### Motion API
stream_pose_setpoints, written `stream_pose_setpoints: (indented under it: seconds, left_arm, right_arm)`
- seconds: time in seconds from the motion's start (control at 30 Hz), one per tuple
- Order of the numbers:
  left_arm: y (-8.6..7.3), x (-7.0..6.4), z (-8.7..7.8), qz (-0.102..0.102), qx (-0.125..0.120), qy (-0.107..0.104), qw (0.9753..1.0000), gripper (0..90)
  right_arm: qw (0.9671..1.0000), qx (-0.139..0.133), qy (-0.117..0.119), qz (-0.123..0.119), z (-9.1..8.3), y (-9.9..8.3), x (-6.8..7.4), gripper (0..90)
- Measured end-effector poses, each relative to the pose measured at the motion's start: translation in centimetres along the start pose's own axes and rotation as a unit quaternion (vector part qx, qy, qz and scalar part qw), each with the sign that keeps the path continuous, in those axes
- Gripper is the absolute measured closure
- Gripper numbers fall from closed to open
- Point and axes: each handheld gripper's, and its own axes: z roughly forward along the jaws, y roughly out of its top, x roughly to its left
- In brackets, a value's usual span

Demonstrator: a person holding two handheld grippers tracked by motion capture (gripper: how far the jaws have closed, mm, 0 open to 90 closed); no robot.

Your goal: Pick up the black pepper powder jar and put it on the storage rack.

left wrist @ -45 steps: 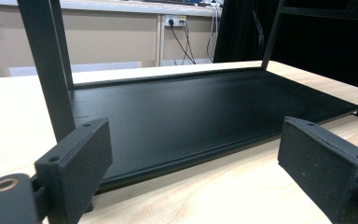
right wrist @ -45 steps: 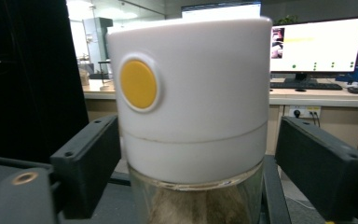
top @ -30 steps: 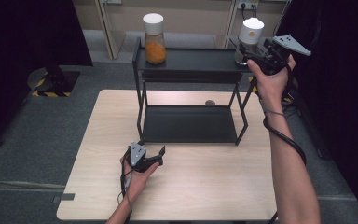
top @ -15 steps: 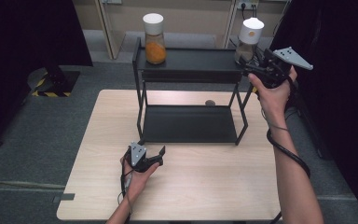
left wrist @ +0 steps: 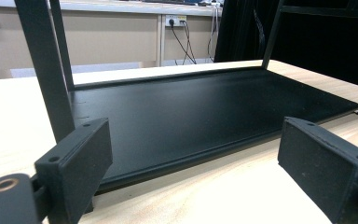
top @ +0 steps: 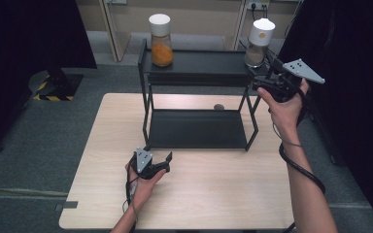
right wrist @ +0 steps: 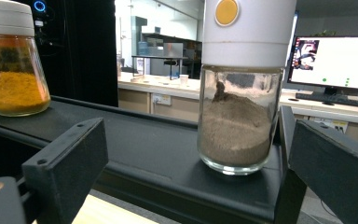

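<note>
While the right gripper hangs at the upper right of the high view, level w/ the top shelf of the black rack, its jaws stand wide apart, nothing between them. Target's the jar of grey-brown powder, white lid, at the shelf's right end, just ahead of the jaws, not touched. Right gripper view: same jar sits centre-right of frame, upright, orange dot on its lid, the gripper spread either side below it. Jar of orange powder is well apart, at the shelf's left end; upper left in the right gripper view. Left gripper rests low-centre on the wooden table, jaws open & empty, near the rack's front-left leg. Left gripper view: jaws face the rack's lower shelf, bare.
</note>
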Motion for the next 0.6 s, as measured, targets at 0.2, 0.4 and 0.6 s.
stream_pose_setpoints:
  seconds: [0.2,0.4,0.6]
  left_arm:
    - [0.0,0.0,0.0,-0.001,0.0,0.0,1.0,9.4]
    - [0.0,0.0,0.0,0.0,0.0,0.0,1.0,9.4]
    - [0.0,0.0,0.0,0.001,0.0,0.0,1.0,9.4]
  right_arm:
    - [1.0,0.002,0.005,-0.004,-0.7,-0.8,0.2,4.9]
    - [0.9999,0.003,0.012,-0.007,-1.4,-1.6,0.5,4.9]
    - [0.9998,0.009,0.017,-0.005,-2.1,-2.7,0.7,4.8]
